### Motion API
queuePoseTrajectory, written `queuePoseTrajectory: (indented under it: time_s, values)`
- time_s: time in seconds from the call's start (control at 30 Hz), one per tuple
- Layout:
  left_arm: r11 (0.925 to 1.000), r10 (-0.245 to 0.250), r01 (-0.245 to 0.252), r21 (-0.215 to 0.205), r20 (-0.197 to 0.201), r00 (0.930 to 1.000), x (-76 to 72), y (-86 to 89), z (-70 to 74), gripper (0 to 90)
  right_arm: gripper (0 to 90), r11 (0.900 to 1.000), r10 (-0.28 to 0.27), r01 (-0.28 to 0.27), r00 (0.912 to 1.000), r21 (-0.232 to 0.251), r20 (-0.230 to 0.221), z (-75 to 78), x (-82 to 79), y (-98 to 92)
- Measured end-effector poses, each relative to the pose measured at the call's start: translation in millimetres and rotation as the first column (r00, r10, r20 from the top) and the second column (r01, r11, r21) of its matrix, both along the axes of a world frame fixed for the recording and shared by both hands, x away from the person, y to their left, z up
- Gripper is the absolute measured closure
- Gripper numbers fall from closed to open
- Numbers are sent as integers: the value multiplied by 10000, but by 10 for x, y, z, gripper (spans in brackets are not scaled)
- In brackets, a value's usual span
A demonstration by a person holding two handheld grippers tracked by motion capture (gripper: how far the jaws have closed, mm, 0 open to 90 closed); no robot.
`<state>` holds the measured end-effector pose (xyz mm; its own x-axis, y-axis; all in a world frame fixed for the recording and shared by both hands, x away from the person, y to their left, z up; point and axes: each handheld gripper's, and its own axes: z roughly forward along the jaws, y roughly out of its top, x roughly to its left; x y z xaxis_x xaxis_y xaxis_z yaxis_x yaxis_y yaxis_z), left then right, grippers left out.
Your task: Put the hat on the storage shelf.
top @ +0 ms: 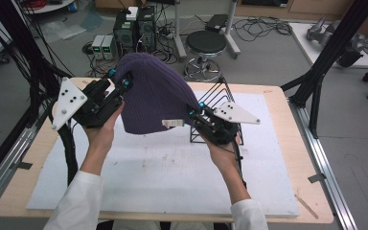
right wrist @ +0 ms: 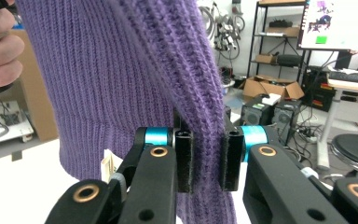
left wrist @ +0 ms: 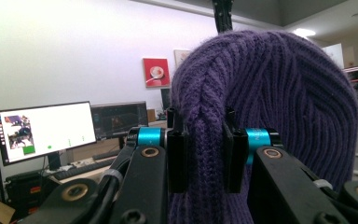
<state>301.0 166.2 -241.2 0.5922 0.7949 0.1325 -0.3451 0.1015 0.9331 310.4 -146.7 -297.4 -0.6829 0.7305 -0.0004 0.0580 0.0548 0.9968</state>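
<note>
A purple knit beanie (top: 152, 93) hangs in the air above the table, stretched between both grippers. My left gripper (top: 120, 84) is shut on a fold at the hat's upper left side; in the left gripper view the beanie (left wrist: 265, 102) bulges up between the pads (left wrist: 177, 154). My right gripper (top: 195, 111) is shut on the hat's right edge, and in the right gripper view the ribbed knit (right wrist: 121, 70) runs down between its pads (right wrist: 231, 158). A white label (top: 173, 123) dangles from the hem.
A black wire rack (top: 215, 108) stands on the white mat (top: 163, 177) behind my right hand. Past the table's far edge are a round stool (top: 206, 43) and computer boxes (top: 134, 31) on the floor. A black frame post (top: 335, 48) rises at the right.
</note>
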Motion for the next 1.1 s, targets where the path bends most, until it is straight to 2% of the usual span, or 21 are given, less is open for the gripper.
queuePoseTrajectory:
  time_s: [0.13,0.37,0.47,0.53,0.6,0.73,0.9,1.1]
  values:
    - [9999,-114,114,-20,-101,9999,99,-11,42,764,807,9994,-70,68,10000,-344,-47,75,83,-24]
    - [9990,-295,297,325,-59,9995,252,-121,229,764,801,9984,-342,345,9994,-455,67,155,182,-88]
    - [9979,-528,531,368,-92,9986,291,-192,292,763,800,9979,-541,544,9985,-342,96,186,230,-160]
    - [9974,-499,501,525,-58,9987,312,-255,327,762,800,9964,-837,838,9964,-106,88,225,261,-254]
    - [9968,-532,537,585,-101,9985,343,-313,354,762,800,9957,-918,918,9958,-125,50,245,266,-285]
    - [9954,-772,779,548,-155,9969,398,-409,410,763,800,9907,-1310,1320,9908,-319,329,378,270,-440]
    - [9936,-856,863,726,-117,9963,435,-547,462,763,800,9867,-1574,1588,9867,-341,402,440,276,-565]
    - [9932,-1008,1019,561,-226,9947,500,-736,478,763,795,9786,-1997,2017,9786,-394,491,464,300,-709]
